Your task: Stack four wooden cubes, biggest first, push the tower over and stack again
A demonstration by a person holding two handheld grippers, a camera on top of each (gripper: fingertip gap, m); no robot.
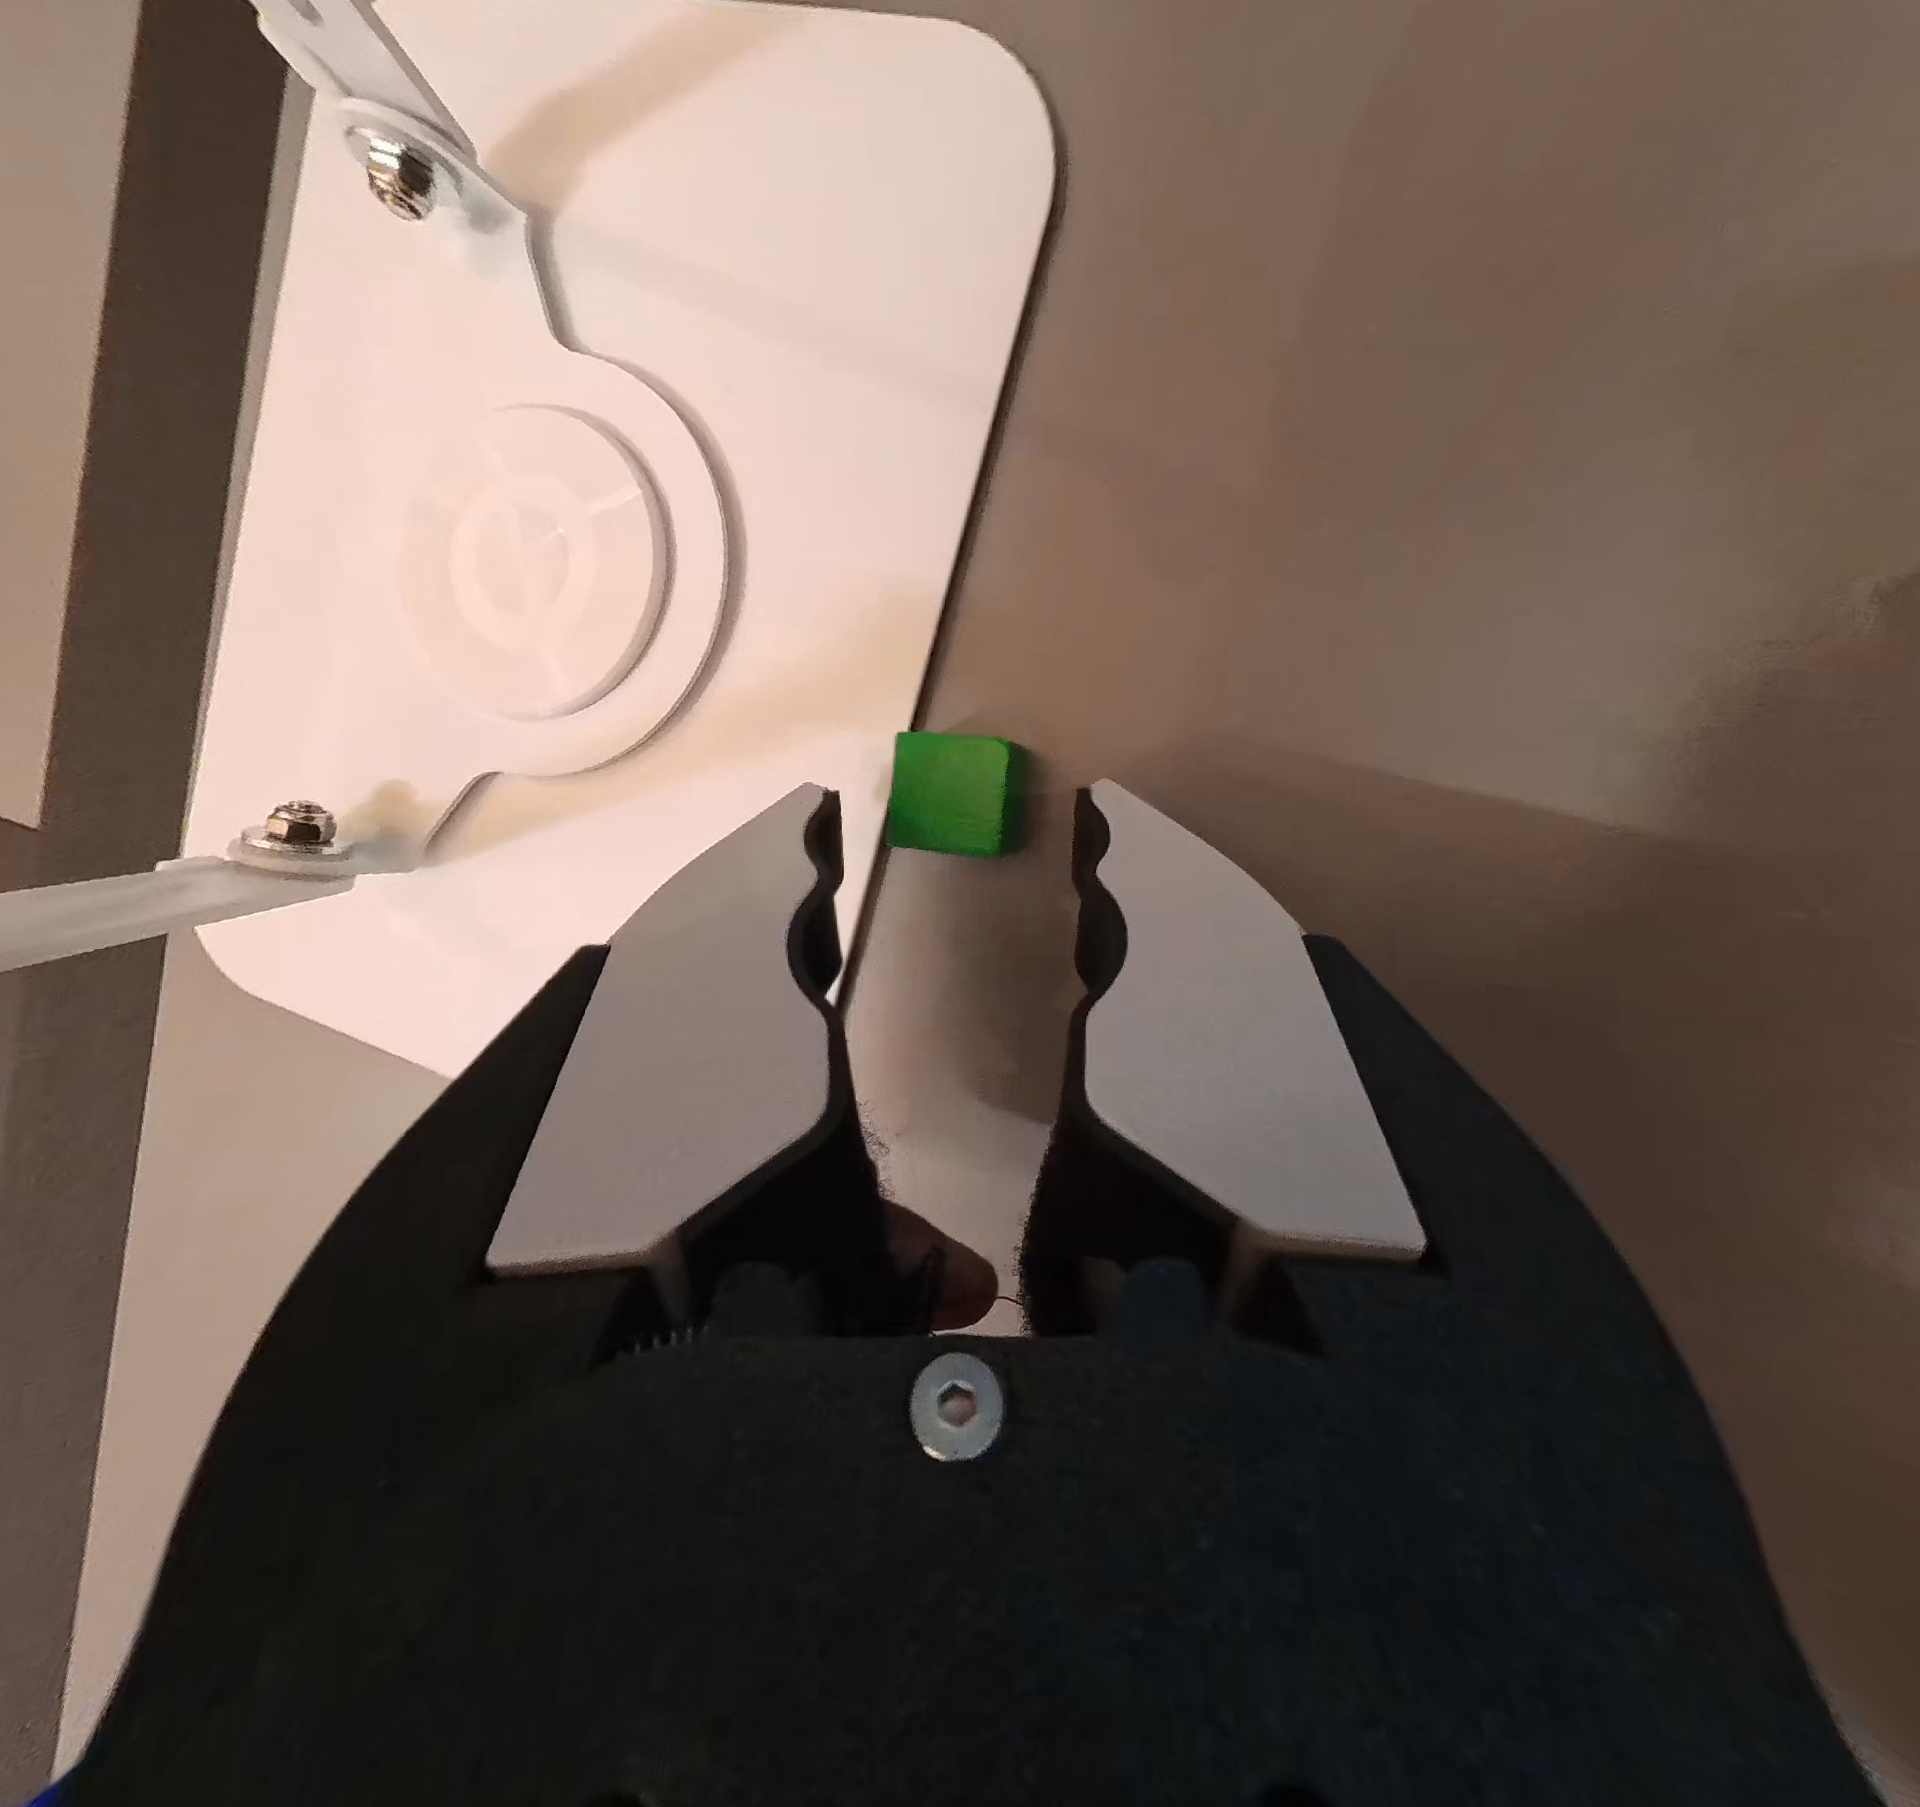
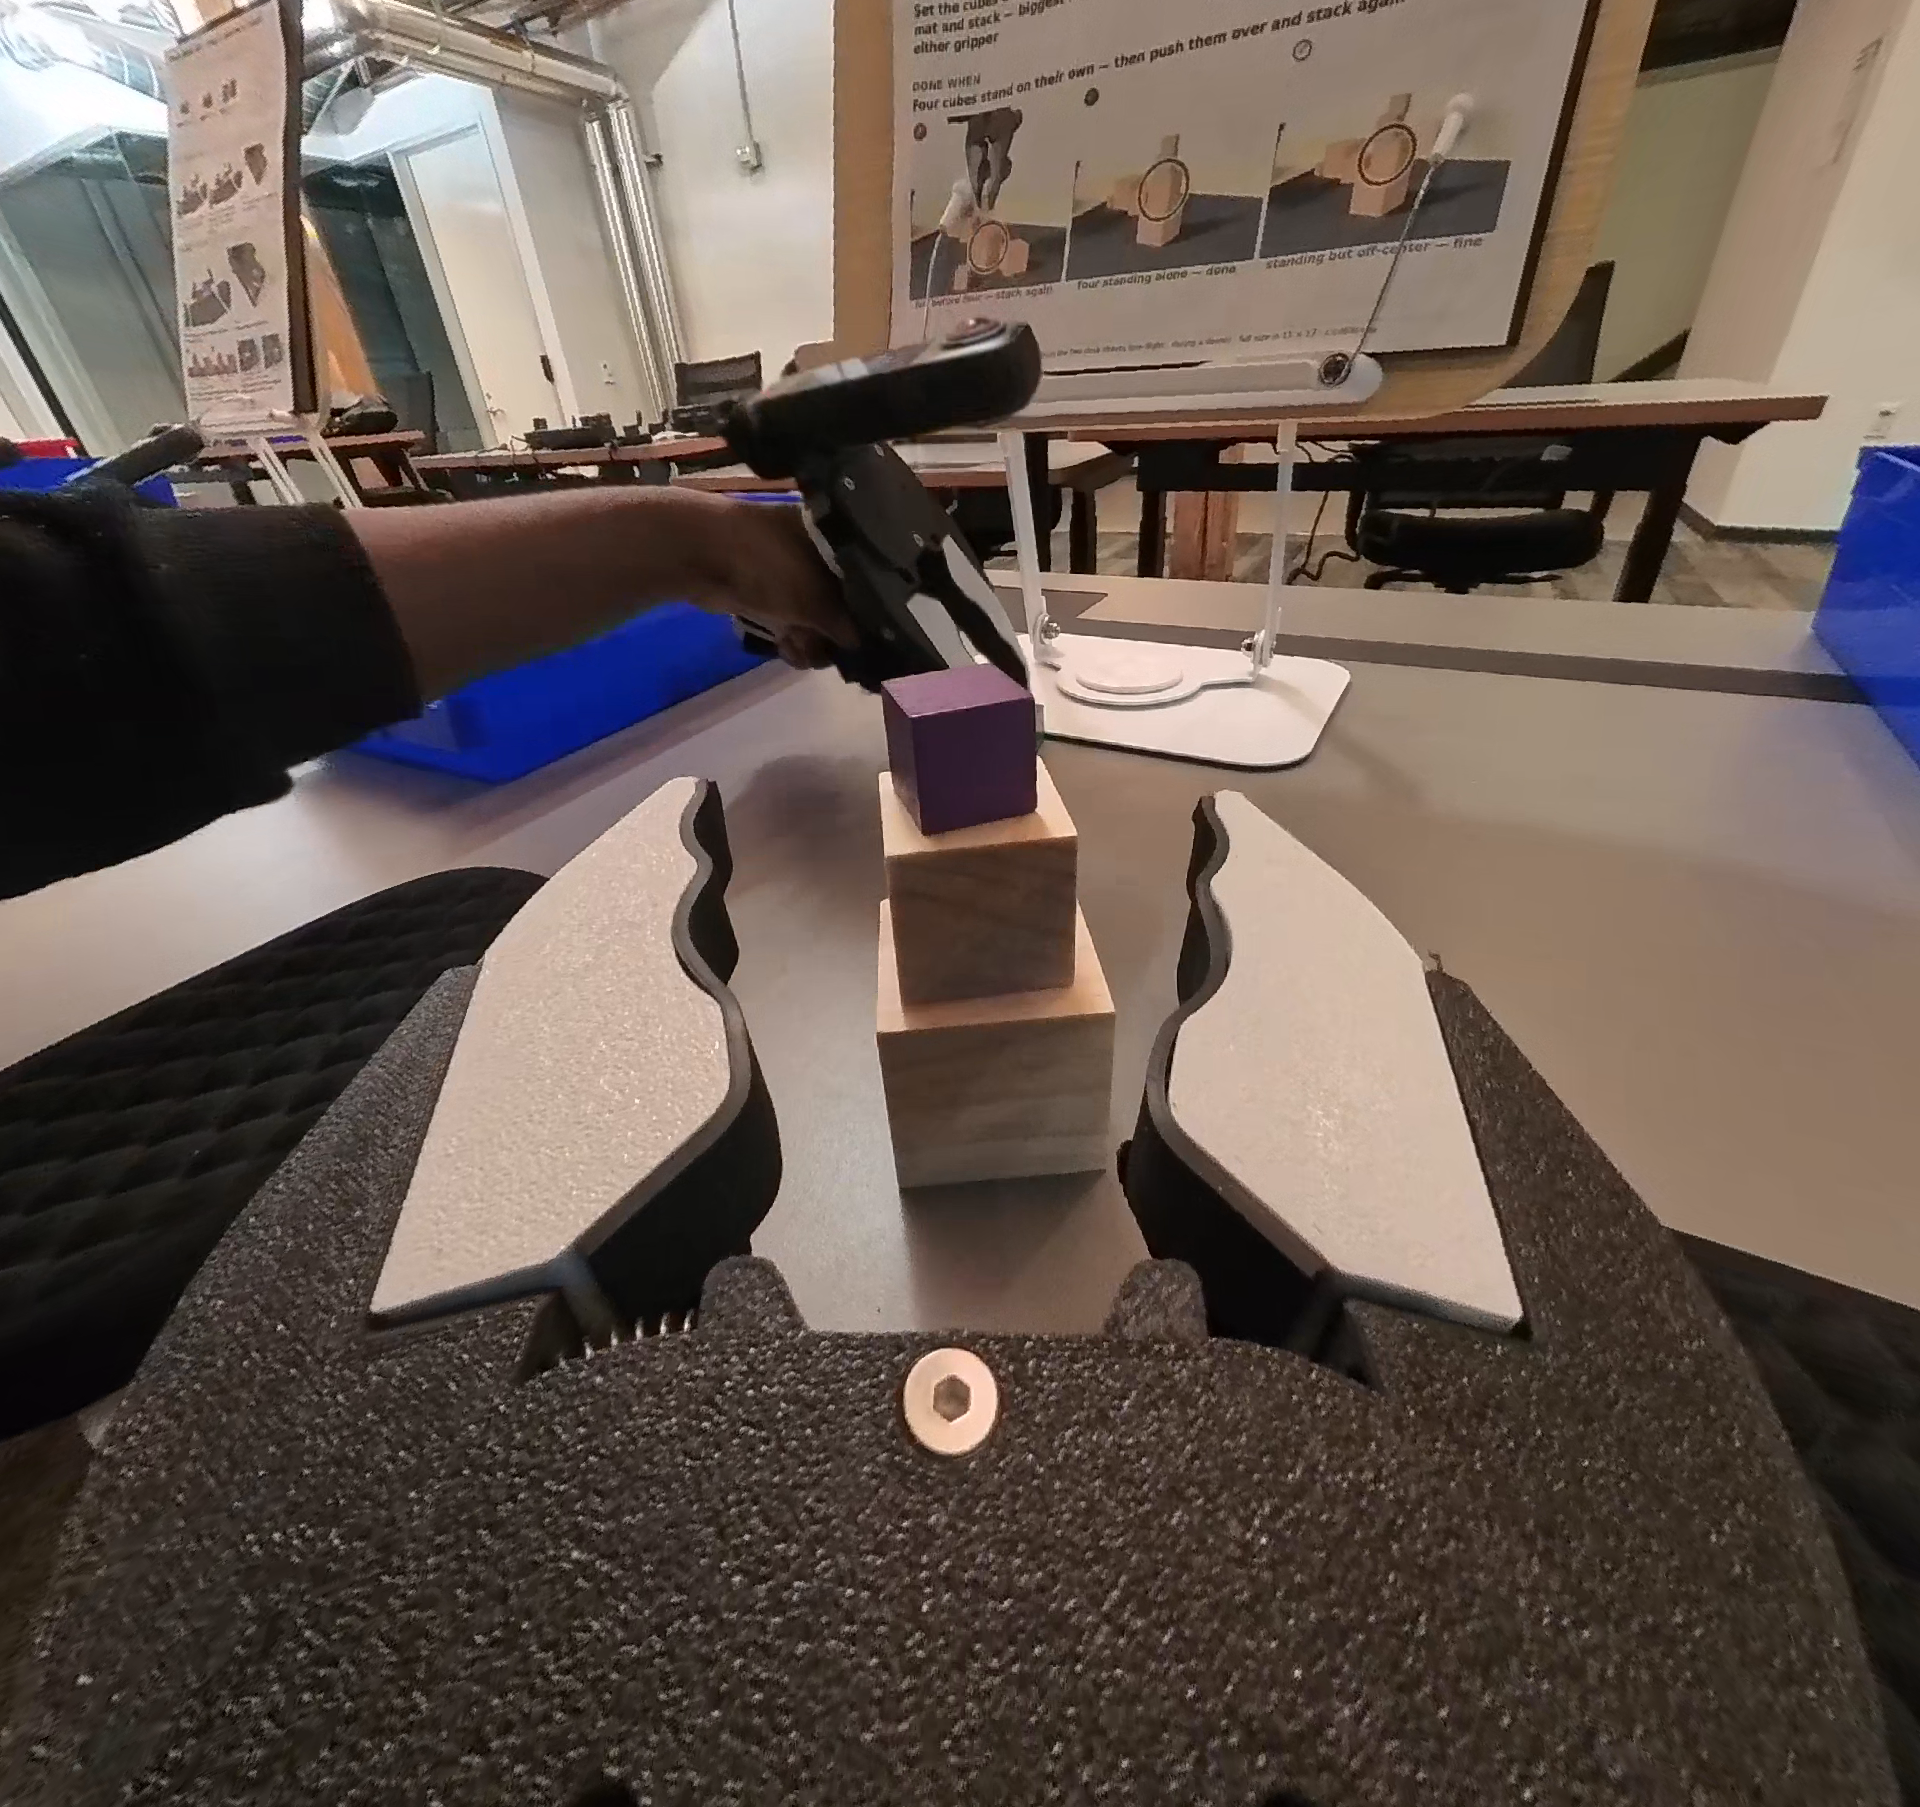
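Observation:
In the left wrist view a small green cube lies on the grey table, right at the edge of a white stand base. My left gripper points down over it, open, with a fingertip on each side of the cube and a gap at both pads. In the right wrist view a purple cube tops two wooden cubes in a stack. My right gripper is open wide and empty, low at the table, with the stack standing between its fingers untouched. The left gripper shows just behind the purple cube.
The person's sleeved arm reaches in from the left. A blue bin lies at the left and another at the right edge. The white base carries a poster board behind the stack. A black mesh surface is at the near left. My right fingertips sit around 30 centimetres from my left ones.

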